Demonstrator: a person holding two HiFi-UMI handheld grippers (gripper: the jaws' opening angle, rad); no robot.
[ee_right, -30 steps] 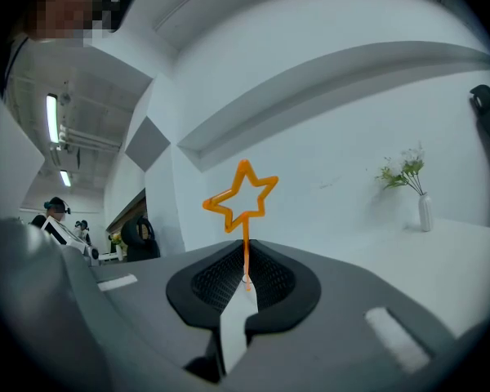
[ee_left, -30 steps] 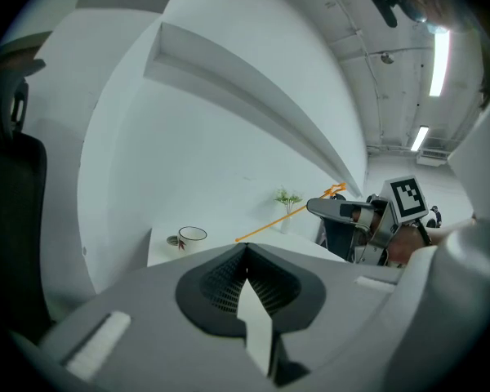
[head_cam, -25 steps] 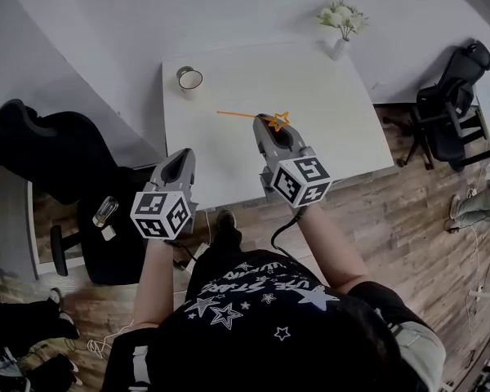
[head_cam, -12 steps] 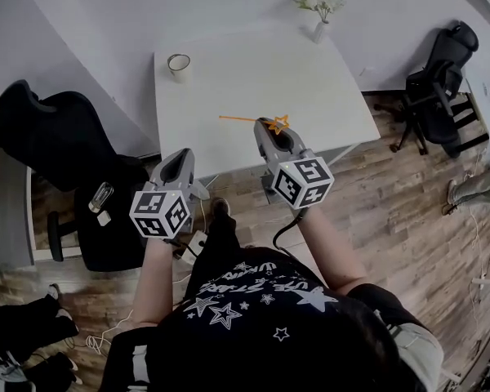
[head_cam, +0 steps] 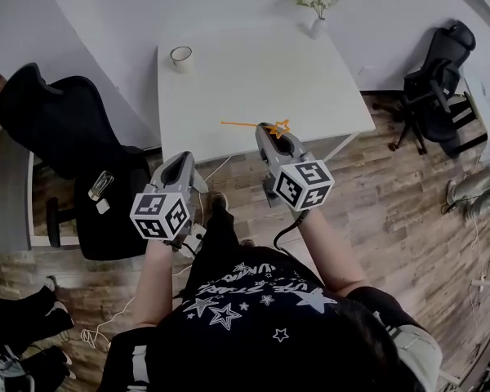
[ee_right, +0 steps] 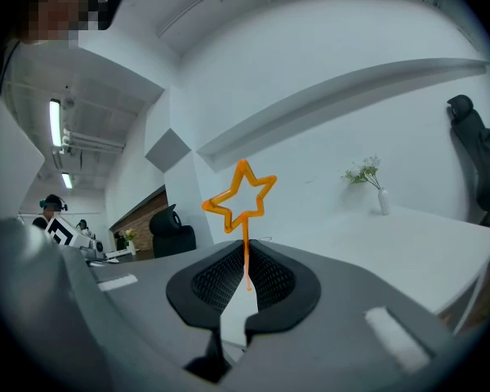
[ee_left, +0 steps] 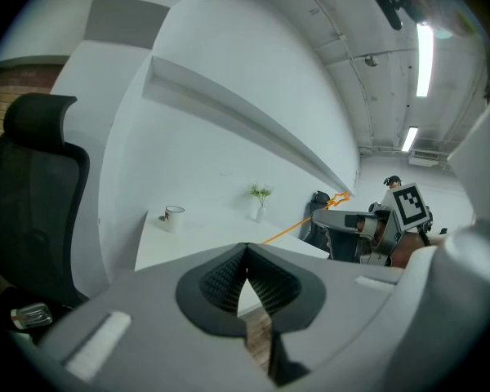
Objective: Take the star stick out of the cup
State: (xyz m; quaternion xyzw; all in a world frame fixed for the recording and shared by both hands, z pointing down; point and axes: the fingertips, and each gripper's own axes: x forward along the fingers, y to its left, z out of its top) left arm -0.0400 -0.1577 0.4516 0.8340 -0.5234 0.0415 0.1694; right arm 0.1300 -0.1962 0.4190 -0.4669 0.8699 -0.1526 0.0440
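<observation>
Office: white desk [head_cam: 253, 72], black swivel chairs [head_cam: 53, 125]

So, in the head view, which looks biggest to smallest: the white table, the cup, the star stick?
White table, star stick, cup. The stick is nearer the camera and thin, so second place is unsure.

A white rectangular worktop [head_cam: 253, 80] is standing against pale grey walls [head_cam: 106, 15] on a brown wood-plank floor [head_cam: 408, 219]. A black high-backed office chair [head_cam: 57, 125] is sitting at its left, another black office chair [head_cam: 433, 88] at its right. Long ceiling strip lights [ee_left: 425, 51] are glowing overhead.
</observation>
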